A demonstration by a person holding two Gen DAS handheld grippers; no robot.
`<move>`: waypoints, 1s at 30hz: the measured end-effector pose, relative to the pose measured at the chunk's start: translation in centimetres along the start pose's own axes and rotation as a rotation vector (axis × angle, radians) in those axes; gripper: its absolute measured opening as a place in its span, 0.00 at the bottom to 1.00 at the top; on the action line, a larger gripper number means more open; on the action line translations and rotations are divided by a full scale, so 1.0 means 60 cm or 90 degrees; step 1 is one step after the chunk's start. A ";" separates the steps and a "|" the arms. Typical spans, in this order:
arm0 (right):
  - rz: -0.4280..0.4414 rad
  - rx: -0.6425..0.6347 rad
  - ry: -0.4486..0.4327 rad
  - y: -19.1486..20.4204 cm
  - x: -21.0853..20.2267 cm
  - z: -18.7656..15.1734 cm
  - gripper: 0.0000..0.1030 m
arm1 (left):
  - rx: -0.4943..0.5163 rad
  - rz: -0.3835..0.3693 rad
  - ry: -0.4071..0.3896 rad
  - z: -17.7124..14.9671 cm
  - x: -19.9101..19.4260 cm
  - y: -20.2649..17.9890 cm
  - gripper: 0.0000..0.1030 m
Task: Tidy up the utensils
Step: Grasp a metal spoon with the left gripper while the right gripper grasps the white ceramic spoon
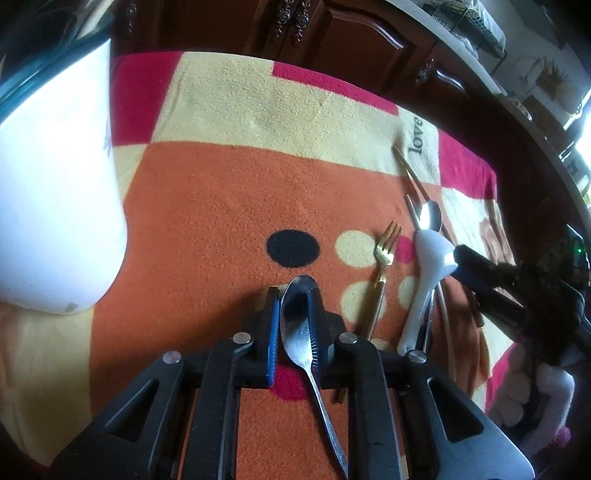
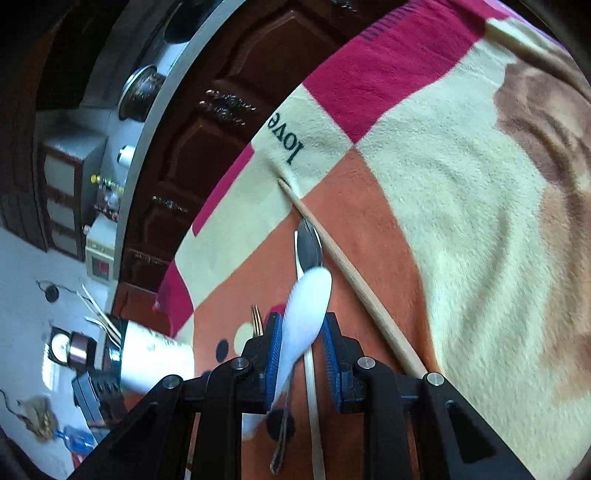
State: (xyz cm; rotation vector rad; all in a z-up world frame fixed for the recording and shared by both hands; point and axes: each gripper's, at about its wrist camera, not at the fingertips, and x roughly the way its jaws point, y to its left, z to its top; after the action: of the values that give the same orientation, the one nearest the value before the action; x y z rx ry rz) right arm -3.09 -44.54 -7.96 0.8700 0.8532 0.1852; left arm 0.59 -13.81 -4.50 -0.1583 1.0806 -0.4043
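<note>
A steel spoon [image 1: 297, 317] lies bowl-forward on the orange patch of the blanket [image 1: 221, 203], and my left gripper [image 1: 295, 295] is shut on its bowl. To its right lie a gold fork [image 1: 386, 247], a white ceramic spoon [image 1: 430, 254], a second steel spoon [image 1: 430, 216] and wooden chopsticks [image 1: 410, 173]. My right gripper [image 1: 461, 262] comes in from the right at the white spoon's bowl. In the right wrist view, that gripper [image 2: 301, 325] is shut on the white spoon [image 2: 306, 306]. The other steel spoon [image 2: 309, 247] and the chopsticks [image 2: 354, 277] lie just beyond and beneath it.
A tall white cup [image 1: 55, 203] stands at the blanket's left side; in the right wrist view the cup [image 2: 155, 354] holds several utensils. Dark wooden cabinet doors [image 1: 332, 33] close off the far edge. The blanket [image 2: 461, 221] spreads wide to the right.
</note>
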 end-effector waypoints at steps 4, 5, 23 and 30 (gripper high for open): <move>0.014 -0.001 -0.004 0.006 0.010 0.012 0.20 | 0.002 -0.006 0.001 0.003 -0.001 -0.003 0.06; 0.013 -0.003 -0.002 0.009 0.012 0.015 0.20 | 0.003 -0.005 0.001 0.003 -0.002 -0.004 0.06; 0.011 -0.058 0.004 0.001 0.007 0.019 0.10 | -0.008 -0.014 0.013 0.005 0.006 -0.003 0.06; 0.030 -0.094 -0.018 0.030 -0.044 -0.016 0.05 | -0.009 -0.020 -0.004 -0.002 -0.014 -0.003 0.02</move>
State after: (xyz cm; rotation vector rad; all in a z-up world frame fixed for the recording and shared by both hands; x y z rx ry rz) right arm -5.23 -44.04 -5.42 0.7531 0.7832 0.2738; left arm 0.09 -13.65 -3.78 -0.1879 1.0765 -0.4240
